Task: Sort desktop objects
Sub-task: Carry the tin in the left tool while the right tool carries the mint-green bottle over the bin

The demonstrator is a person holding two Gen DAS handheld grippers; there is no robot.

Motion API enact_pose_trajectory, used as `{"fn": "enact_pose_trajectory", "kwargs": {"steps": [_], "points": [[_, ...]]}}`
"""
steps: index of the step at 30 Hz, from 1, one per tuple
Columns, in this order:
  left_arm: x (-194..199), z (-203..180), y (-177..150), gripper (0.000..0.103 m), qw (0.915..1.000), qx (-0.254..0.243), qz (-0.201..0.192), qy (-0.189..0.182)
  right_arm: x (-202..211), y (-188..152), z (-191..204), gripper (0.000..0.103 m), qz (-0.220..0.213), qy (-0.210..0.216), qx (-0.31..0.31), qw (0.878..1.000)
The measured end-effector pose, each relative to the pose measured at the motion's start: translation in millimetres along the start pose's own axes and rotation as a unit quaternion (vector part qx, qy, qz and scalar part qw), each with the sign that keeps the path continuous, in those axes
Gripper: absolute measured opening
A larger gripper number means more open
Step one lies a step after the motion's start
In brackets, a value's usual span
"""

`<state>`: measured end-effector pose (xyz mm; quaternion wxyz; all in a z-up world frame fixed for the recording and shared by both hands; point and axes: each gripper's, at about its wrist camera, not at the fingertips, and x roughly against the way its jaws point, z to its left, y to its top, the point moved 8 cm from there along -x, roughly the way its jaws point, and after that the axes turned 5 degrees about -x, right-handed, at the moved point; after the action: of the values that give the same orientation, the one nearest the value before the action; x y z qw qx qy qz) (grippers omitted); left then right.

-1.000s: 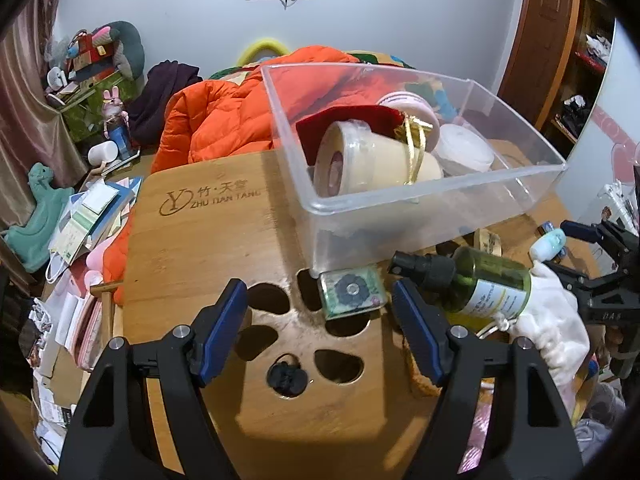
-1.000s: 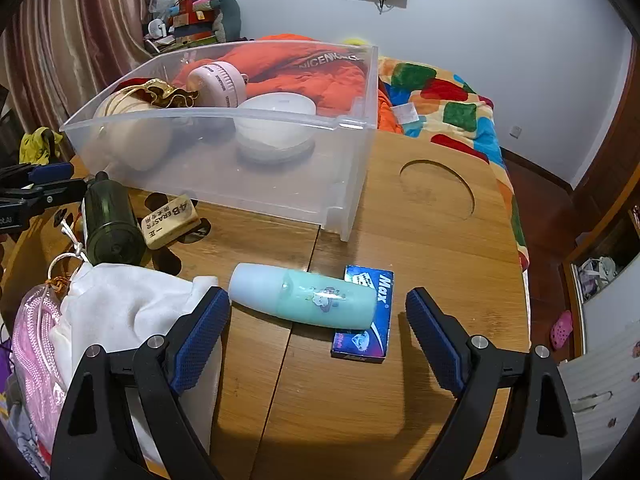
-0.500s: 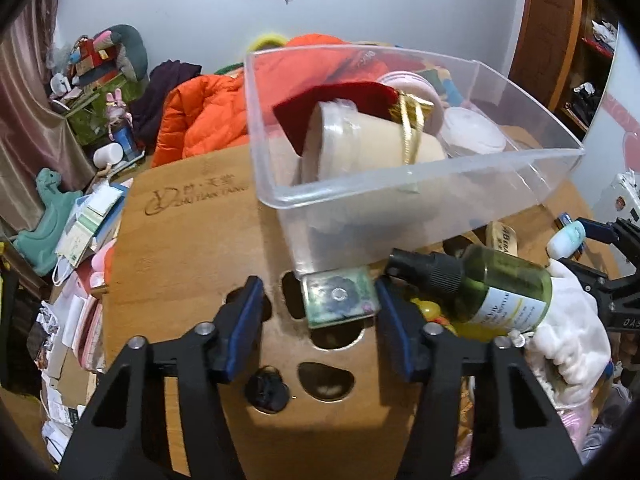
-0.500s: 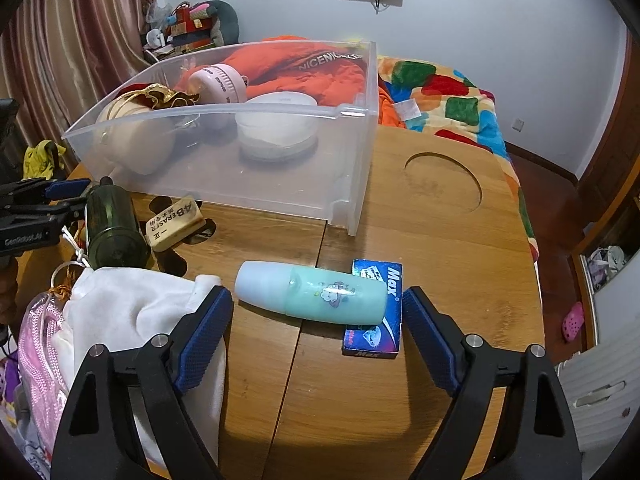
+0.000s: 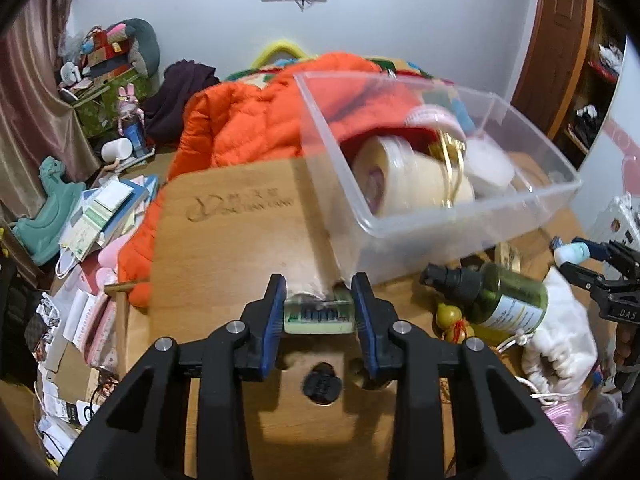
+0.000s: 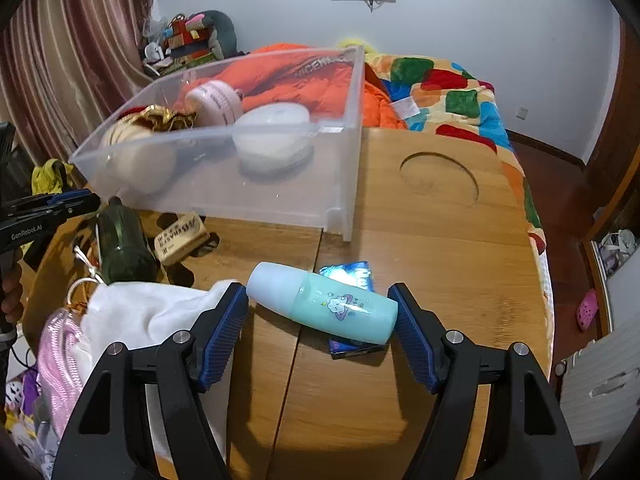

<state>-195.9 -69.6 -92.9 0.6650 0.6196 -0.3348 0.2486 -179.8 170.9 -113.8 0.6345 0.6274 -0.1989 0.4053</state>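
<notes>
Our left tongs [image 5: 319,314] pinch a small green box [image 5: 319,315]; our right tongs [image 6: 322,330], just closing around the mint bottle [image 6: 320,302], could roll it away.

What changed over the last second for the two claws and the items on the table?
The left claw has just closed onto the small green case, which now sits clamped between its pads. The right claw has just been closing around the lying mint bottle, pads at both ends, grip not yet certain. The clear bin, green spray bottle and white pouch stayed put.
</notes>
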Motion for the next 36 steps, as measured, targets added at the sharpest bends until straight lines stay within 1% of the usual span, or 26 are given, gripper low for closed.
{"fn": "enact_pose_trajectory", "kwargs": {"steps": [8, 14, 23, 27, 30, 36], "points": [[22, 10, 7, 0.033, 0.9997, -0.005, -0.019, 0.016, 27, 12, 1, 0.069, -0.033, 0.000, 0.010, 0.999], [41, 6, 16, 0.033, 0.9991, -0.004, -0.041, 0.007, 40, 21, 5, 0.069, -0.048, 0.006, 0.016, 0.999], [61, -8, 49, 0.033, 0.9968, -0.021, -0.077, -0.005, 54, 52, 15, 0.069, -0.077, 0.008, 0.031, 0.997], [62, -17, 63, 0.033, 0.9957, -0.027, -0.088, -0.010, 52, 67, 17, 0.069, -0.085, 0.010, 0.035, 0.996], [58, -22, 72, 0.033, 0.9951, -0.032, -0.093, -0.007, 46, 79, 19, 0.069, -0.088, 0.017, 0.037, 0.995], [43, -33, 85, 0.033, 0.9952, -0.037, -0.089, -0.018, 31, 100, 28, 0.069, -0.086, 0.024, 0.041, 0.995]]}}
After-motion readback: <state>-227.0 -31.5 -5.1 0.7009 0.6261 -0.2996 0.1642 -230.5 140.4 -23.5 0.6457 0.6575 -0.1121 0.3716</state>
